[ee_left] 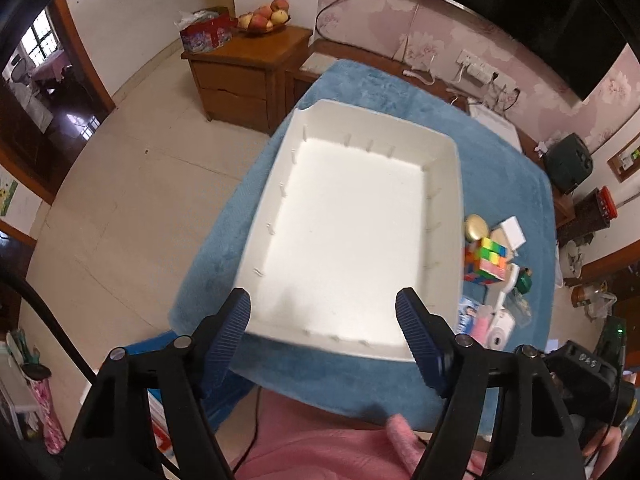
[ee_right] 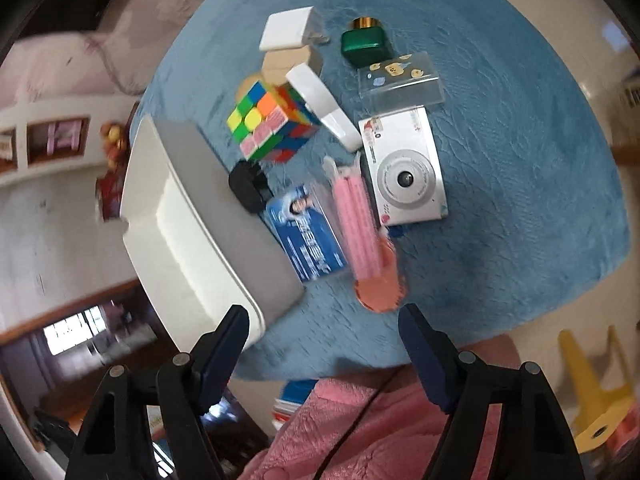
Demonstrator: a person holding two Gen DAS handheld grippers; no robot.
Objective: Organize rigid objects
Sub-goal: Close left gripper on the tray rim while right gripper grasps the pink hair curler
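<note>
— What is on the worktop?

— A blue fuzzy cloth covers it. A big white tray sits on the cloth. The tray has nothing in it.

— And the small things?

— They lie in a bunch just beside the tray. There is a colour cube with many bright squares. A white flat box lies at the far end of the bunch, and a green bottle with a gold cap is near it. A silver camera lies face up. A pink comb in a clear wrap lies right next to the camera. A blue card is partly under the comb, close to the tray's wall. A small black thing sits by the tray too. I cannot tell what it is.

— What are the two grippers doing?

— The left gripper hangs over the near edge of the tray. Its fingers are spread apart and grip nothing. The right gripper hangs over the cloth, between the tray's corner and the round end of the comb. Its fingers are spread too, with nothing between them.

— Who holds them?

— A person in a pink fluffy sleeve. You can see it low down in both views.
</note>
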